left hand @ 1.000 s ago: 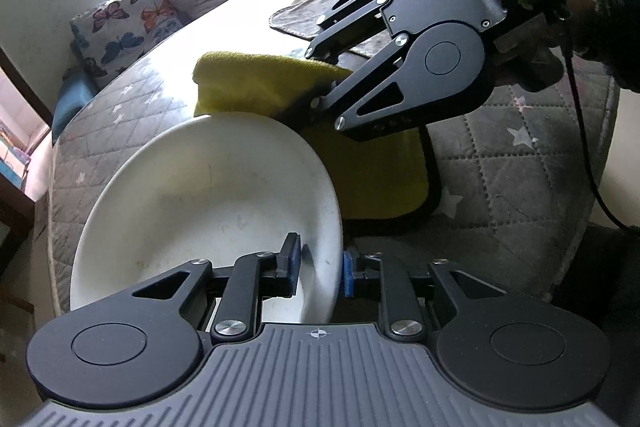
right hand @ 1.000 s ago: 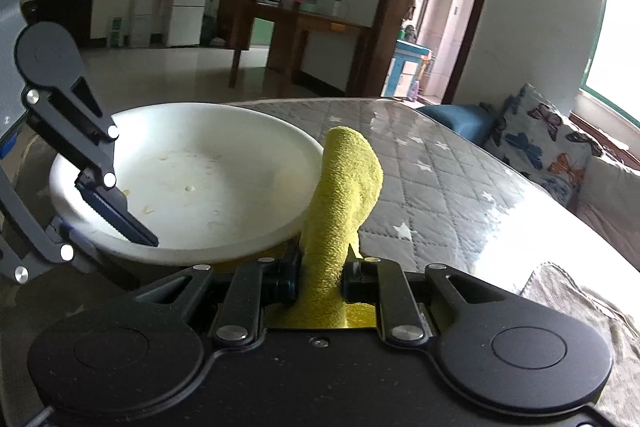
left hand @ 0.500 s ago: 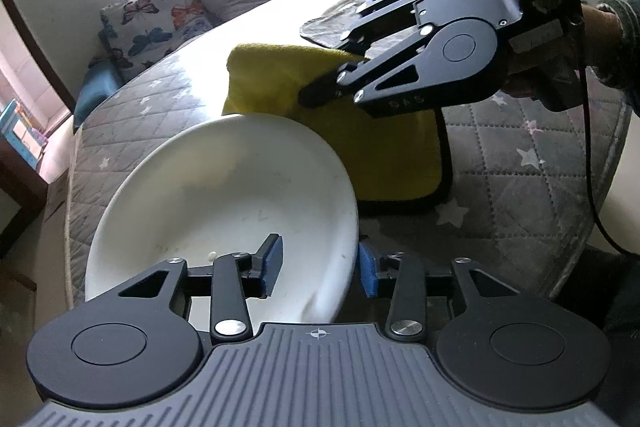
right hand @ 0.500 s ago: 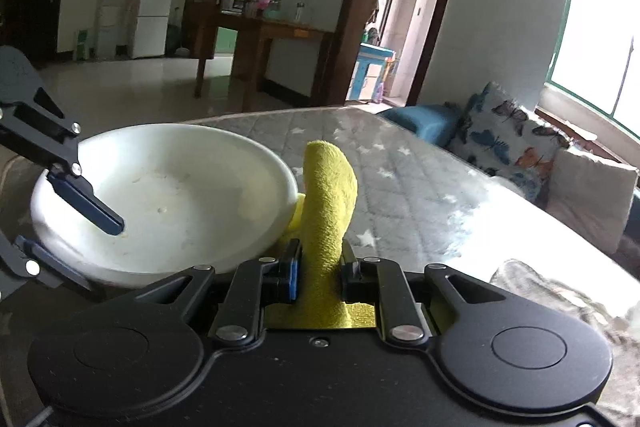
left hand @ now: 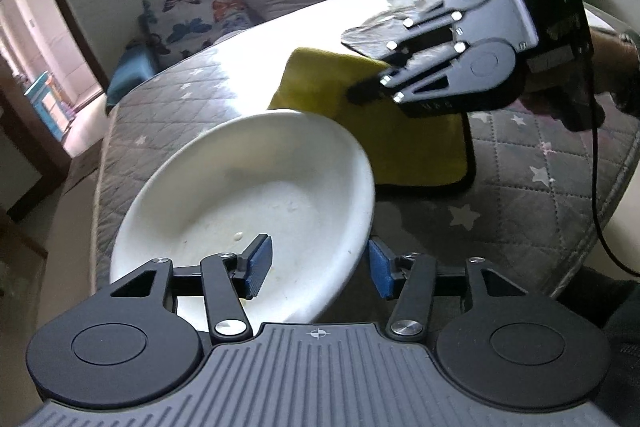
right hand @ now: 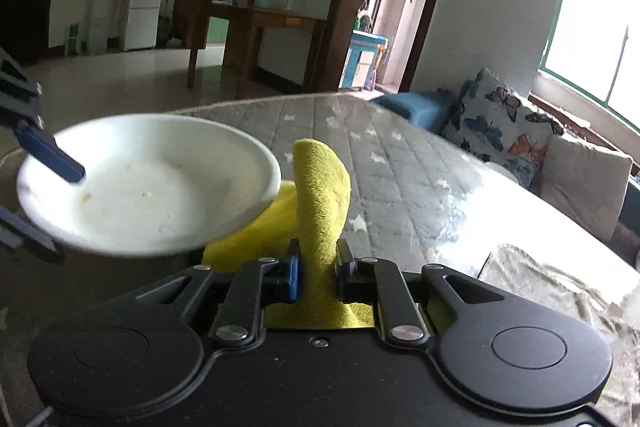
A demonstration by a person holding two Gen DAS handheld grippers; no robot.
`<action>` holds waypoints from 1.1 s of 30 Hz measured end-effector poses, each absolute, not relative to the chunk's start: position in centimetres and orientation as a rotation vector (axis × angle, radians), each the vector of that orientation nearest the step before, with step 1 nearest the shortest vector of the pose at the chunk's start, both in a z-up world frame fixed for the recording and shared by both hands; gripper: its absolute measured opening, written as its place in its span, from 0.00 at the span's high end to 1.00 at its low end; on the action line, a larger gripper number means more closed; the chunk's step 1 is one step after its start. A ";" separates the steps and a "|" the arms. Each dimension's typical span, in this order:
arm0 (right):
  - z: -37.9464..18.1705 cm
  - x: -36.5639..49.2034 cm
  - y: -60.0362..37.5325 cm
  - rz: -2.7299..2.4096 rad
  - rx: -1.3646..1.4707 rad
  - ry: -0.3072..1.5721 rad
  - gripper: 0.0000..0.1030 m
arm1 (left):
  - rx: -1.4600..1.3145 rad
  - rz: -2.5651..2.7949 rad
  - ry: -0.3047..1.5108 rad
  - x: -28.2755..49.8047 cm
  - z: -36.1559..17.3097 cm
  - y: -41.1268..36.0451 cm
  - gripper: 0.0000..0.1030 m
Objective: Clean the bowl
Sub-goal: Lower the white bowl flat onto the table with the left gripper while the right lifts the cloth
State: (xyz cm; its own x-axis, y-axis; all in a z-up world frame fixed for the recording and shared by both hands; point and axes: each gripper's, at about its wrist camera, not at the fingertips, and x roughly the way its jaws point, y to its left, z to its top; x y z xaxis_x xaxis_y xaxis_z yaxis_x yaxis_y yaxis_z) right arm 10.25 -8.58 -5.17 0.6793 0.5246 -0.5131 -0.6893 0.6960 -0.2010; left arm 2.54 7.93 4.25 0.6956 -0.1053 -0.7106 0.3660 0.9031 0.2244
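White bowl point(left hand: 256, 195) on quilted grey table cover point(left hand: 540, 163), just ahead of left gripper point(left hand: 320, 267). L. jaws wide apart, straddling the near rim: one blue pad point(left hand: 258, 265) inside the bowl, the other outside the wall; neither pad visibly presses the rim, so nothing is clamped. Bowl sits mouth-up, tilted slightly toward the l. wrist cam; being round, it has no true long axis, though the fisheye draws it as an oval running from near-left to far-right. A few pale specks on its inner floor.

Yellow cloth point(left hand: 420, 147) lies spread on the cover just beyond the bowl's far rim, partly behind it. Right gripper point(right hand: 316, 267) is closed down on a fold of that cloth; the fold stands upright betw. the fingers, tip curling toward the bowl point(right hand: 152, 183), which is to the left and just beside it. Remainder of cloth point(right hand: 320, 195) trails under the bowl's edge. In l. wrist view the r. gripper point(left hand: 360, 93) hovers over the cloth, fingers pointing toward the bowl.
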 end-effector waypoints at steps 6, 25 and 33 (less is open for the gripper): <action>-5.7 10.0 -8.2 0.694 -0.412 0.458 0.87 | 0.338 -0.250 0.780 2.8 3.8 8.5 0.44; -0.5 10.1 -10.3 0.635 -0.284 0.358 0.87 | 0.288 -0.171 0.741 1.5 4.7 9.2 0.33; 1.0 9.2 -10.0 0.678 -0.237 0.324 0.87 | 0.185 -0.025 0.715 0.8 6.2 12.0 0.32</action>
State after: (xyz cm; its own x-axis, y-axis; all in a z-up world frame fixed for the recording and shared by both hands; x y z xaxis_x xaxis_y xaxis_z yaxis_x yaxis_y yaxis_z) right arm 9.21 -10.05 0.97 0.7320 0.5736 -0.3675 -0.6464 0.7552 -0.1088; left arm 0.82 12.02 6.22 0.7555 0.0406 -0.6539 0.0860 0.9833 0.1603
